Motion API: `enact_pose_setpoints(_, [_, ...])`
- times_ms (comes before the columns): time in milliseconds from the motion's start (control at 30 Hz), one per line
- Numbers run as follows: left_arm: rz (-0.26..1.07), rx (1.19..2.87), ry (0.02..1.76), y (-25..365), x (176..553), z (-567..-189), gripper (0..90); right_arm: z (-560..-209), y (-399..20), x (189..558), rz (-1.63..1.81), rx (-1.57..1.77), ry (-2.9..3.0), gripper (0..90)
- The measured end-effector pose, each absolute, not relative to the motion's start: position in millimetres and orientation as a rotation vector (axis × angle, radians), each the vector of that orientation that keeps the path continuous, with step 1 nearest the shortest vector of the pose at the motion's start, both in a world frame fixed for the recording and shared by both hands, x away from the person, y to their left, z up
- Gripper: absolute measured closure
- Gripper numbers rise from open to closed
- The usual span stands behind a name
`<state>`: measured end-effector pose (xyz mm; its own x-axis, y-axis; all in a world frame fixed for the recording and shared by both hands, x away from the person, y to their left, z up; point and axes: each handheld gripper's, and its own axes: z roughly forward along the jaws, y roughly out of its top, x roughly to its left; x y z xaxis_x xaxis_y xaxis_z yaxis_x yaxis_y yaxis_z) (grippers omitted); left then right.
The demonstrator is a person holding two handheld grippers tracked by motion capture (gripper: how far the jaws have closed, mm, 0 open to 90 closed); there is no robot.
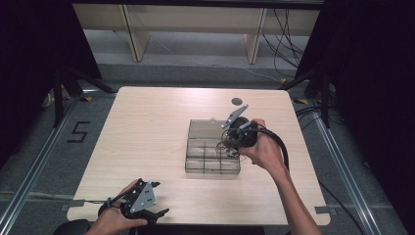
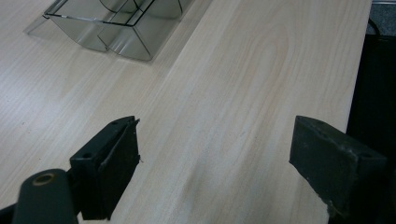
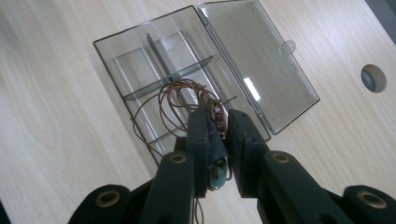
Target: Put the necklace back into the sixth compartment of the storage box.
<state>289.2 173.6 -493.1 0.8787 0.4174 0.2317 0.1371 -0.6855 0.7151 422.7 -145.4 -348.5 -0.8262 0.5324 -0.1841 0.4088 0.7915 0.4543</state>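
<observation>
The right gripper (image 3: 217, 128) hangs above the clear compartment box (image 3: 154, 70), clamped on a beaded cord necklace (image 3: 175, 100); the box's lid (image 3: 257, 60) lies open on the table (image 1: 147, 132); the left gripper (image 2: 215, 154) rests jaws apart at the near edge

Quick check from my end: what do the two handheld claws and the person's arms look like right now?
Both are black two-jaw tools. The left claw carries a grey three-cornered plate with small holes; its flat rectangular pads look worn. The right claw shows brass-coloured pivot rivets, a grey plate and a thick black cable trailing off. Forearms are bare, no sleeves visible.
</observation>
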Motion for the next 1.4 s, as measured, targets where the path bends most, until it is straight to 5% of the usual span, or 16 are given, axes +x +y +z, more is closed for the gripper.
enact_pose_setpoints(1400, [0.485, 2.294, 0.414, 173, 289, -495, 15.2, -422, -161, 440, 0.464, 0.802, 2.836, 79.8])
